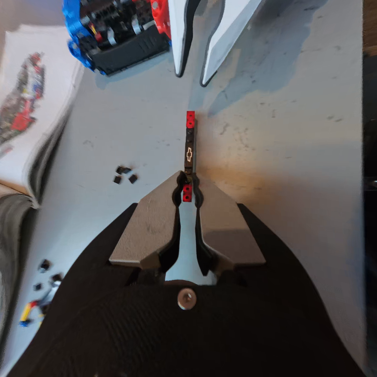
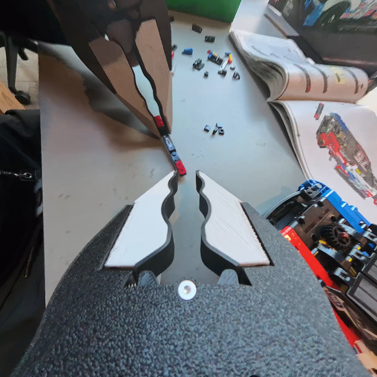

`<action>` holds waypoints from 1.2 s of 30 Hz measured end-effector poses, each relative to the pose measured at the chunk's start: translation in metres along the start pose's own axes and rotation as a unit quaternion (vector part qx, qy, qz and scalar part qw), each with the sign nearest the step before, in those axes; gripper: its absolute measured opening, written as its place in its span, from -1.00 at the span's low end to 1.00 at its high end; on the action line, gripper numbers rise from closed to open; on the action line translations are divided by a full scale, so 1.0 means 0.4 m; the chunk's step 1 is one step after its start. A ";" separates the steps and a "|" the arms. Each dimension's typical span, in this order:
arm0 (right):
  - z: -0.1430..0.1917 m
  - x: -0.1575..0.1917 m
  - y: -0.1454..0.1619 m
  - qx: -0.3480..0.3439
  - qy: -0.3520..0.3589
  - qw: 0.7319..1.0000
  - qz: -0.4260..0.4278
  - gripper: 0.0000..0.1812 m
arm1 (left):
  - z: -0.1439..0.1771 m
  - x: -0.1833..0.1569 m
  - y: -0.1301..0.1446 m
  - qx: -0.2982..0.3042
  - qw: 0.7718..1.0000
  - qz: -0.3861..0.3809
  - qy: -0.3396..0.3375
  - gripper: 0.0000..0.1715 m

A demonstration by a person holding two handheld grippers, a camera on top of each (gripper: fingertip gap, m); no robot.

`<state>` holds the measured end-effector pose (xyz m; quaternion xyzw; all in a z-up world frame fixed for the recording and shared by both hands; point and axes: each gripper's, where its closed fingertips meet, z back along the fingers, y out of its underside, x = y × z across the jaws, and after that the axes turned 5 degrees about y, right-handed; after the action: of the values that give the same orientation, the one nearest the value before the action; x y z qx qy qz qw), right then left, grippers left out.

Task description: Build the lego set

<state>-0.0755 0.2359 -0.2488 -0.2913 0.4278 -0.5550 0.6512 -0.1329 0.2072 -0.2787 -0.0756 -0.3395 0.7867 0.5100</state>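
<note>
The left tongs [image 1: 187, 177] grip a thin black-and-red lego strip [image 1: 190, 142] over the desk [image 1: 275, 163], while the right tongs [image 2: 186, 172] stand open just beside its far end.

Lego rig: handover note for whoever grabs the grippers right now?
Left gripper: shut on the thin black strip with red ends, gripping near one end; the rest sticks out forward, low over the table.
Right gripper: open, empty, fingertips just short of the strip's free red end.
The half-built car, blue, red and black, sits on the table to the right of the right gripper. The open instruction book lies beyond it. Loose small pieces are scattered mid-table, more farther back.
Done: the strip is assembled and picked up.
Left: the strip is not yet on the car; loose pieces remain.
</note>
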 end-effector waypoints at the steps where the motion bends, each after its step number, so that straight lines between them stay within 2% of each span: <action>1: 0.004 -0.003 -0.013 -0.017 0.008 1.000 0.001 -0.83 | 0.002 0.020 -0.016 -0.016 0.999 -0.030 -0.024 -0.95; 3: 0.012 -0.015 -0.035 -0.045 0.025 0.999 -0.004 -0.88 | 0.010 0.078 -0.049 -0.049 0.992 -0.077 -0.089 -0.94; 6: 0.025 -0.044 -0.052 -0.072 0.059 0.995 -0.021 -0.85 | 0.020 0.140 -0.099 -0.106 0.975 -0.121 -0.156 -0.94; 8: 0.038 -0.060 -0.064 -0.091 0.071 0.993 -0.037 -0.80 | 0.014 0.163 -0.114 -0.107 0.968 -0.140 -0.179 -0.95; 11: 0.060 -0.085 -0.071 -0.110 0.079 0.988 -0.072 -0.79 | -0.008 0.185 -0.121 -0.097 0.969 -0.126 -0.187 -0.94; 16: 0.070 -0.122 -0.069 -0.124 0.100 0.982 -0.100 -0.76 | -0.027 0.192 -0.116 -0.118 0.979 -0.076 -0.149 -0.94; 21: 0.047 -0.133 -0.049 -0.076 0.123 0.987 -0.071 -0.76 | -0.020 0.220 -0.086 -0.130 0.984 0.006 -0.120 -0.94; 24: 0.034 -0.137 -0.051 -0.069 0.131 0.986 -0.074 -0.76 | -0.014 0.235 -0.072 -0.132 0.984 0.030 -0.117 -0.94; 27: 0.026 -0.143 -0.048 -0.050 0.140 0.986 -0.074 -0.76 | -0.007 0.243 -0.068 -0.131 0.984 0.037 -0.118 -0.94; 31: 0.039 -0.181 -0.069 -0.007 0.148 0.988 -0.032 -0.77 | 0.004 0.254 -0.069 -0.132 0.982 0.036 -0.132 -0.94; 36: 0.021 -0.238 -0.064 0.089 0.084 0.992 -0.038 -0.72 | 0.012 0.263 -0.072 -0.137 0.979 0.022 -0.149 -0.94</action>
<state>-0.0819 0.3221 -0.2009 -0.2012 0.4185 -0.6375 0.6148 -0.1630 0.3018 -0.2336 -0.0340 -0.5145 0.7463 0.4209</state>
